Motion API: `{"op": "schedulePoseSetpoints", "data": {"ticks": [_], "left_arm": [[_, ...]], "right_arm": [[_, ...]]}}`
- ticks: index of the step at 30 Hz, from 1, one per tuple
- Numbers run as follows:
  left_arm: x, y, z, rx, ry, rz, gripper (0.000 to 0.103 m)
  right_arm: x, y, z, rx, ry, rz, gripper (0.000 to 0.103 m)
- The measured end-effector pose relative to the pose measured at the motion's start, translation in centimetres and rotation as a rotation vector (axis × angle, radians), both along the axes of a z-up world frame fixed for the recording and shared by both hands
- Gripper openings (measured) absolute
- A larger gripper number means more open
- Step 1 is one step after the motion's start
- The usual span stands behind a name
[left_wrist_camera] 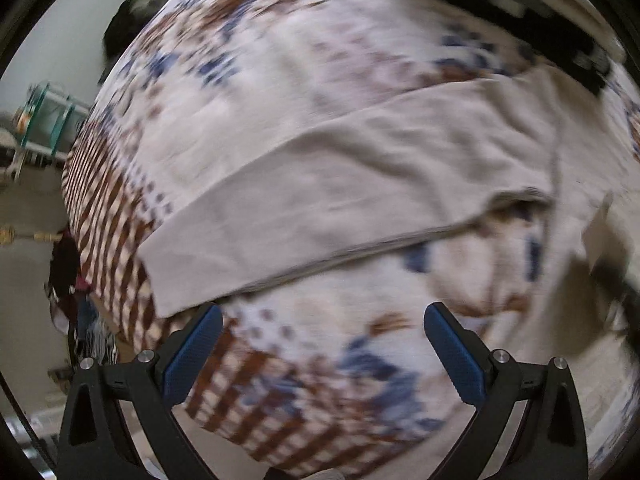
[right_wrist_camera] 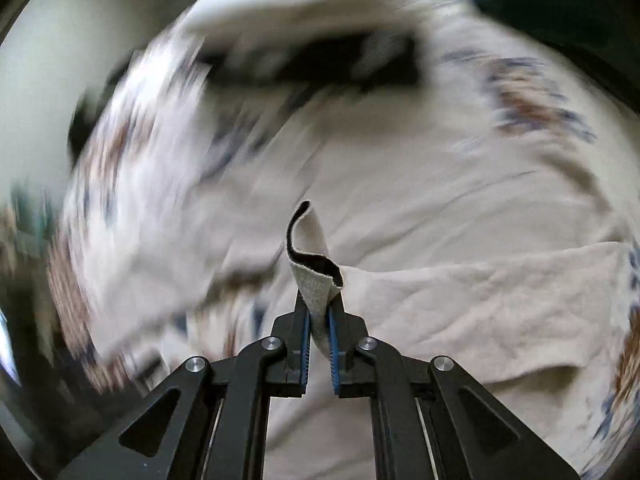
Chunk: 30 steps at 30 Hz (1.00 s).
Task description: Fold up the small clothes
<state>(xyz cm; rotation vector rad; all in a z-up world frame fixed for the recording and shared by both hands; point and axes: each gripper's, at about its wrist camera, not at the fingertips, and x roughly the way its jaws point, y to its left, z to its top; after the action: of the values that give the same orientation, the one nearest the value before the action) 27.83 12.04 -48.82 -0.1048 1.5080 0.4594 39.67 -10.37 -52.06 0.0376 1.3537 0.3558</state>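
Note:
A beige garment (left_wrist_camera: 360, 184) lies spread on a patterned bedspread (left_wrist_camera: 248, 60) with blue and brown motifs. In the left wrist view my left gripper (left_wrist_camera: 322, 312) is open and empty, its blue pads just below the garment's near hem. In the right wrist view my right gripper (right_wrist_camera: 319, 304) is shut on a dark-trimmed edge of the beige garment (right_wrist_camera: 460, 300) and holds that edge up off the bed. The right wrist view is blurred by motion.
Black and white clothing (left_wrist_camera: 520, 12) lies at the far side of the bed and shows blurred in the right wrist view (right_wrist_camera: 320, 60). The bed's edge drops to the floor at left, with a green rack (left_wrist_camera: 48, 120) and dark items (left_wrist_camera: 64, 272) beyond.

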Motion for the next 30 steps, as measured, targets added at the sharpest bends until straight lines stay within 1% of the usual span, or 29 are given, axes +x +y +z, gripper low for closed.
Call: {"op": "schedulePoseSetpoints", "data": {"ticks": [1, 2, 4, 5, 8, 11, 17, 20, 23, 24, 25, 26, 27, 28, 29, 30], "left_arm": [[-0.3, 0.9, -0.2, 0.001, 0.001, 0.012, 0.103], [-0.7, 1.4, -0.3, 0.002, 0.003, 0.024, 0.103], [-1.0, 2.6, -0.8, -0.003, 0.009, 0.041, 0.103], [-1.4, 2.5, -0.8, -0.006, 0.012, 0.053, 0.103], [-1.8, 3.4, -1.3, -0.016, 0.017, 0.077, 0.103], [-2.2, 3.9, -1.3, -0.015, 0.009, 0.092, 0.103], [-3.4, 6.4, -1.2, -0.016, 0.007, 0.157, 0.103], [-4.0, 7.2, -1.4, -0.011, 0.011, 0.175, 0.103], [-4.4, 7.9, -1.5, -0.012, 0.010, 0.194, 0.103], [-4.6, 8.1, -1.5, -0.014, 0.009, 0.204, 0.103], [-4.8, 8.4, -1.4, -0.018, 0.005, 0.218, 0.103], [-5.2, 8.9, -1.3, -0.027, -0.001, 0.235, 0.103], [-5.7, 9.5, -1.3, -0.051, -0.012, 0.265, 0.103], [-6.1, 10.1, -1.2, -0.076, -0.021, 0.295, 0.103], [-6.9, 11.1, -1.2, -0.118, -0.046, 0.352, 0.103], [-7.8, 12.2, -1.2, -0.159, -0.078, 0.414, 0.103]], "right_arm": [[-1.5, 2.0, -1.0, -0.044, 0.013, 0.076, 0.008], [-2.8, 2.9, -2.0, -0.079, 0.021, 0.136, 0.008], [-4.8, 3.8, -3.4, -0.119, 0.038, 0.212, 0.008], [-6.3, 4.6, -3.9, -0.150, 0.047, 0.262, 0.008], [-9.8, 5.5, -4.4, -0.213, 0.044, 0.367, 0.008], [-12.5, 5.5, -4.6, -0.249, 0.037, 0.439, 0.008], [-15.3, 4.6, -5.0, -0.241, 0.093, 0.479, 0.008], [-16.6, 4.8, -5.4, -0.246, 0.114, 0.506, 0.008], [-17.7, 5.6, -5.9, -0.250, 0.129, 0.528, 0.009], [-17.7, 6.9, -6.1, -0.263, 0.136, 0.540, 0.009], [-18.1, 6.9, -6.5, -0.280, 0.149, 0.549, 0.010], [-18.0, 7.7, -6.7, -0.276, 0.163, 0.533, 0.012], [-17.8, 7.6, -6.6, -0.254, 0.186, 0.509, 0.014], [-17.1, 7.1, -6.3, -0.224, 0.201, 0.484, 0.024], [-16.8, 5.9, -5.4, -0.191, 0.195, 0.439, 0.038], [-16.6, 4.8, -4.6, -0.167, 0.184, 0.394, 0.045]]}}
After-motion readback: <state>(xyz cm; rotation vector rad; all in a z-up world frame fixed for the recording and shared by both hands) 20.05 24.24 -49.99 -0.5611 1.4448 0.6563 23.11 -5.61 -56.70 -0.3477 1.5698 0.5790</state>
